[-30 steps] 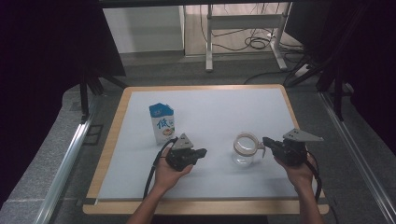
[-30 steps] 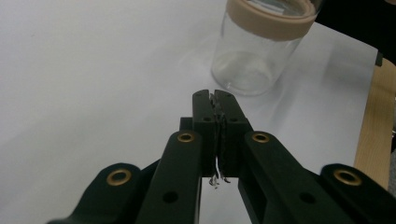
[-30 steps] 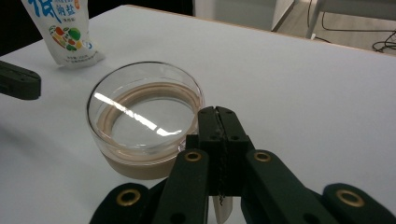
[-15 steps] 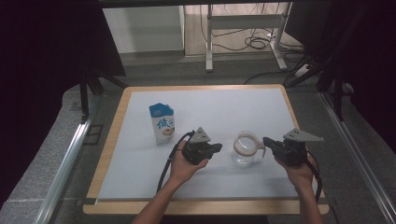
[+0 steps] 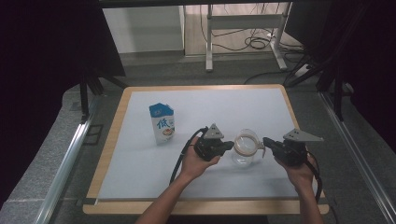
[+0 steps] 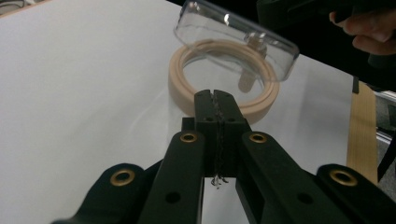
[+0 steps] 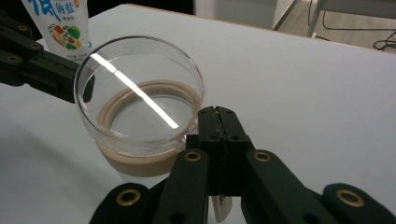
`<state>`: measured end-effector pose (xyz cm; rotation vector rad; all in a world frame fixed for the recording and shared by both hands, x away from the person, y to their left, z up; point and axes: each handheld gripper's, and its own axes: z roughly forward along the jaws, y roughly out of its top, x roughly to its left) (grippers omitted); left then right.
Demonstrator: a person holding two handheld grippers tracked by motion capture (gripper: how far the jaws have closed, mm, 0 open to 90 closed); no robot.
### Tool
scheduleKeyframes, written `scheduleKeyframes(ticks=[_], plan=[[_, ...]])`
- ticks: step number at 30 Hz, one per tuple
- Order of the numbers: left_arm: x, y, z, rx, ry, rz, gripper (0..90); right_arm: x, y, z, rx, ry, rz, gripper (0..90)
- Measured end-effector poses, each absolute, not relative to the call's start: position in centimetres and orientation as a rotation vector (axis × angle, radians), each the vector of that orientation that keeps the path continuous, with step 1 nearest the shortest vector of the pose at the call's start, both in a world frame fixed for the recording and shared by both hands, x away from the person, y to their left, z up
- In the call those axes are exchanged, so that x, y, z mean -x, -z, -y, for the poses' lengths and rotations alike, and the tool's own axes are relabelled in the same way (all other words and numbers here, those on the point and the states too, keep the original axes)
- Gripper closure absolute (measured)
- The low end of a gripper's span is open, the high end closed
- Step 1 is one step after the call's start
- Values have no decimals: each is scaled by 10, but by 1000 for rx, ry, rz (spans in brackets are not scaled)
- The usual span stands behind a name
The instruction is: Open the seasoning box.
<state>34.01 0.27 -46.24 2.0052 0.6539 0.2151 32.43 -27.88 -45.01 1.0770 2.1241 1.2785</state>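
**Both grippers closed at the glass jar**

On the white table (image 5: 140, 177), the blue-and-white milk carton (image 5: 162, 122) stands well left of the clear glass jar with a beige ring (image 5: 246, 148). Your left gripper (image 5: 228, 145), jaws closed and empty, sits just left of it; your right gripper (image 5: 266, 141) is clamped on its lid tab.

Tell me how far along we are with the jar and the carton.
Done: the clear lid is tilted up off the jar's beige ring.
In hand: the right gripper has its jaws shut, apparently pinching a pale tab at the jar's side. The left gripper is shut and empty, pointing at the ring.
Left: the carton stands apart and untouched.
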Motion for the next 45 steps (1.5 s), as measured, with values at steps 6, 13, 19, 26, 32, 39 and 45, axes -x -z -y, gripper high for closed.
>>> scheduleKeyframes(ticks=[6, 13, 19, 26, 32, 39, 45], plan=[[-343, 459, 4, -2016, -216, -643, 900, -324, 450, 279, -1077, -1283, -2125, 899], [-343, 457, 8, -2023, -217, -630, 900, -321, 451, 280, -1066, -1278, -2111, 898], [-346, 457, 9, -2016, -205, -629, 900, -304, 449, 279, -1029, -1313, -2094, 894], [-348, 449, 12, -2011, -188, -623, 900, -281, 472, 271, -974, -1288, -2183, 770], [-348, 440, 19, -2000, -192, -610, 900, -280, 493, 267, -983, -1285, -2247, 621], [-347, 429, 31, -1997, -180, -586, 900, -280, 506, 260, -967, -1271, -2300, 545], [-345, 418, 51, -2023, -185, -540, 900, -281, 509, 260, -972, -1263, -2311, 545]])
